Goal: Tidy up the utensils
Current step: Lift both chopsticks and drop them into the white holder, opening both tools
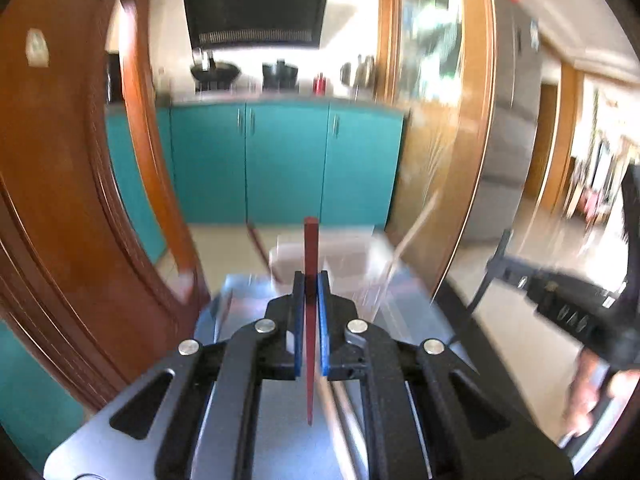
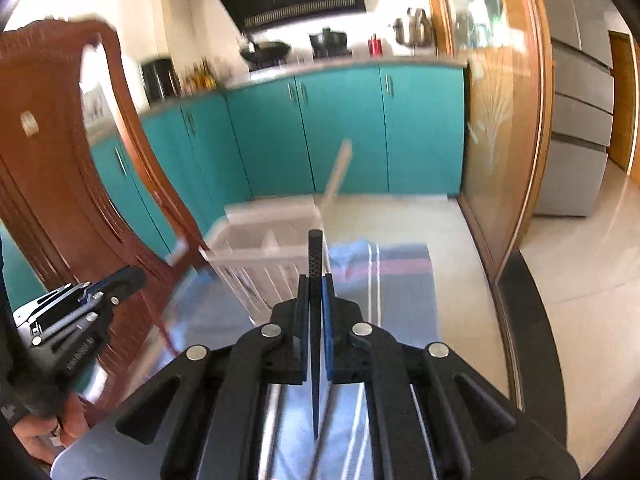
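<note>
We see the left gripper [image 1: 311, 280] clamped on a red chopstick [image 1: 311, 248]; only the right wrist view shows the right gripper [image 2: 315, 282] pinching a black chopstick [image 2: 315, 256], before the white holder [image 2: 264, 240].

Teal cabinets [image 2: 344, 128] are lining the far wall, a wooden chair [image 2: 60, 168] is standing left, a wok [image 2: 266, 50] is sitting on the counter.
</note>
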